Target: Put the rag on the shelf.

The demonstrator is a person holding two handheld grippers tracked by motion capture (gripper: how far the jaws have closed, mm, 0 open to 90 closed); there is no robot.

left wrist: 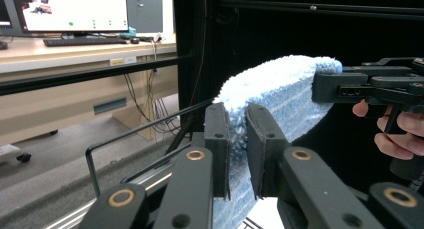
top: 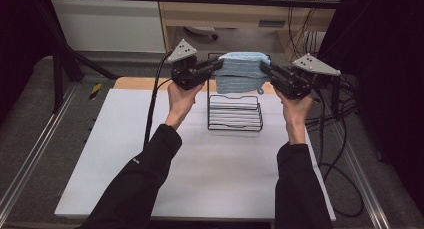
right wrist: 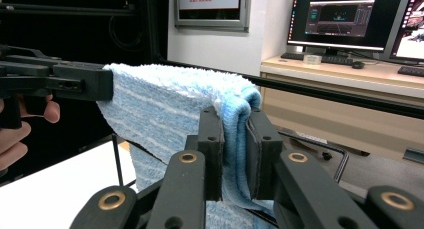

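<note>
Hanging between both tools, the folded blue towel (top: pixel 242 71) sits stretched above the black wire rack (top: pixel 235 111), which stands on the white bench (top: pixel 200 159). The left tool (top: pixel 216 65) pinches the towel's left edge, pads pressed tight into the terry in the left gripper view. The right tool (top: pixel 265 68) clamps the opposite edge, the cloth squeezed between its pads (right wrist: pixel 212 139) in the right gripper view. The towel's lower part drapes down behind the rack's top bar.

Left claw (top: pixel 218 65) clamped, right claw (top: pixel 263 66) clamped (both raised)
</note>
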